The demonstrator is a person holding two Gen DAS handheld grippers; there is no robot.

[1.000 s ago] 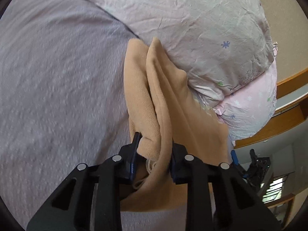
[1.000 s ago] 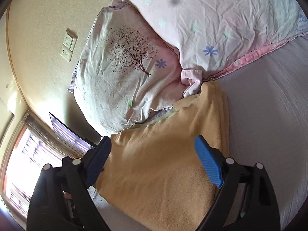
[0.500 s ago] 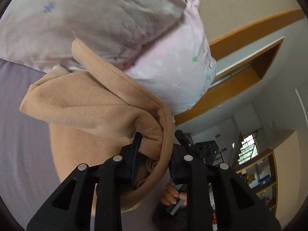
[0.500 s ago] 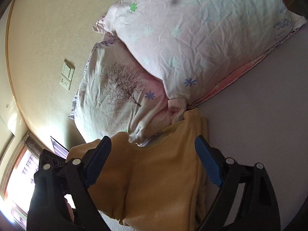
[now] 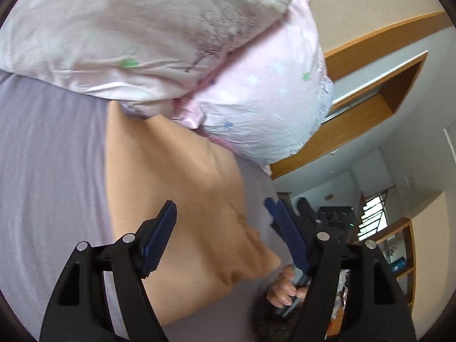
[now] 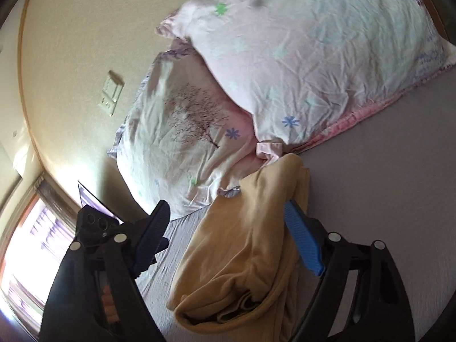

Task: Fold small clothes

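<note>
A tan fleece garment [image 5: 176,199] lies folded on the lilac bed sheet [image 5: 48,171], its far end against the pillows. It also shows in the right wrist view [image 6: 250,250], with layered edges open at its near end. My left gripper [image 5: 221,216] is open and empty just above the garment. My right gripper [image 6: 228,213] is open and empty, hovering over the garment's near end. The other gripper and a hand show at the lower right of the left wrist view [image 5: 285,285].
Two pink floral pillows [image 6: 313,57] [image 6: 182,131] are stacked at the head of the bed against a beige wall with a switch plate [image 6: 111,97]. A wooden door frame [image 5: 356,108] and shelves stand beyond the bed's edge. A bright window [image 6: 28,250] is at left.
My left gripper has opened and let go of the tan garment, which now lies flat and folded over on the sheet. My right gripper stayed open and shifted slightly.
</note>
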